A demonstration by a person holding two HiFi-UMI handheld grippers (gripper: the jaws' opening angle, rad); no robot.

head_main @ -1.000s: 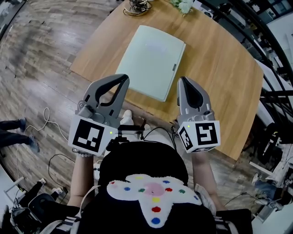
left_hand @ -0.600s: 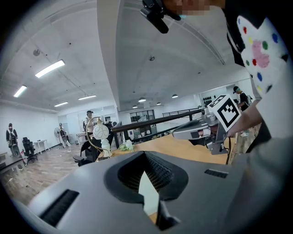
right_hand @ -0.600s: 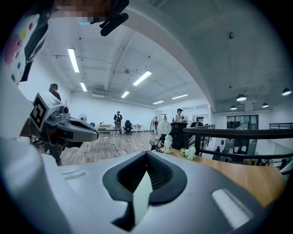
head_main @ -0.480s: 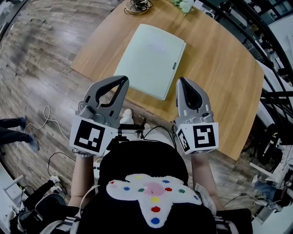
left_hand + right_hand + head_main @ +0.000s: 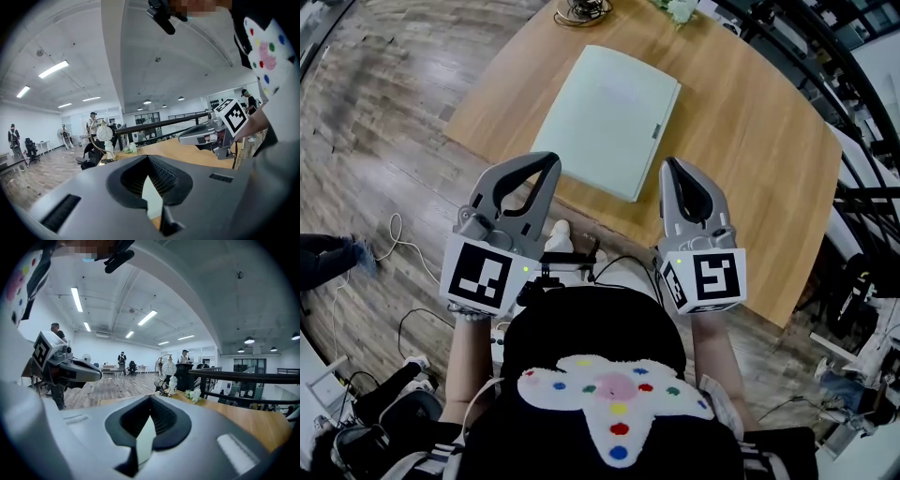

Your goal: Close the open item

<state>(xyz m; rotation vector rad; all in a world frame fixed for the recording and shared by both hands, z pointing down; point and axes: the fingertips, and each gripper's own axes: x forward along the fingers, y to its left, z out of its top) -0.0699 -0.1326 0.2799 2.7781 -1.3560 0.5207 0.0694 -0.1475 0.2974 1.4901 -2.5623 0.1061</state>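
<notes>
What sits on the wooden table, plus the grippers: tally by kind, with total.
Pale green flat folder: 1
White globe ornament on metal ring stand: 1
White flower bunch: 1
Grey two-jaw grippers (left gripper, right gripper): 2
Total: 5

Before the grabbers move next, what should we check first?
1. The left gripper has its jaws together with nothing between them: ok.
2. The right gripper has its jaws together with nothing between them: ok.
3. The pale green folder lies flat on the table and its cover looks down: ok.
4. The clasp on the folder's edge is fastened: cannot tell.
5. Neither gripper touches the folder: ok.
</notes>
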